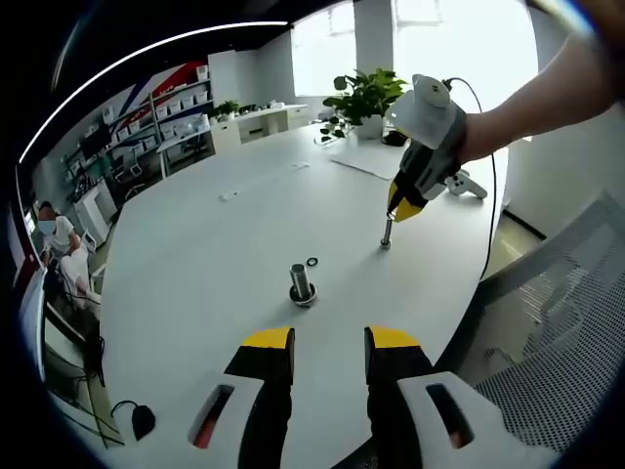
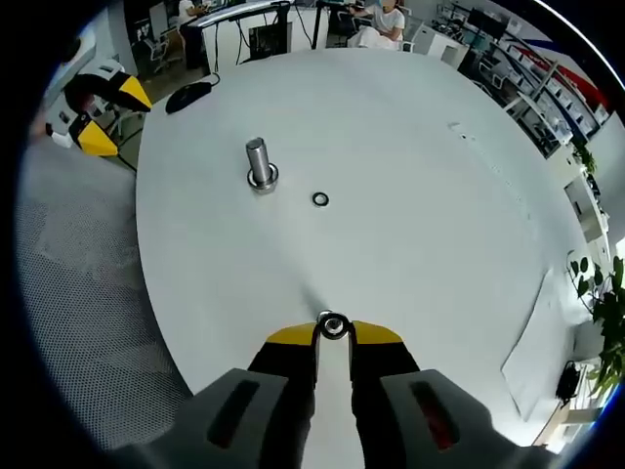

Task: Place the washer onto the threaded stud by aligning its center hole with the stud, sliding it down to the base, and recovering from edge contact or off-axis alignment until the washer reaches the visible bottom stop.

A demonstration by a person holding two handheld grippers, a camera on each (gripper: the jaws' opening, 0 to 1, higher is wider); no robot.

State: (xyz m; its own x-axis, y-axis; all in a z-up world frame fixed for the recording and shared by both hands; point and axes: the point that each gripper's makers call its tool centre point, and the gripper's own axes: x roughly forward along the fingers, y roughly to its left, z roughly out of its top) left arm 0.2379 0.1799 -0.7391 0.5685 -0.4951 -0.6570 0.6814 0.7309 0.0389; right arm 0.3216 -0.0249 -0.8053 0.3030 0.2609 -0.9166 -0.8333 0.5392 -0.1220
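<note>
Two yellow-tipped grippers over a smooth white round table (image 1: 225,244), one clamping a threaded stud.

Right gripper (image 2: 333,332) closed to a narrow slit on the top of a small upright metal stud (image 1: 387,234), standing at the far right. Left gripper (image 1: 329,342) parted wide, gripping nothing. Near centre, a thicker, shiny cylindrical stud (image 1: 301,281) on a flat round base; just beside it on the tabletop, apart, a small dark ring-shaped washer (image 1: 312,261). Leafy potted plant (image 1: 366,98) at far edge.
</note>
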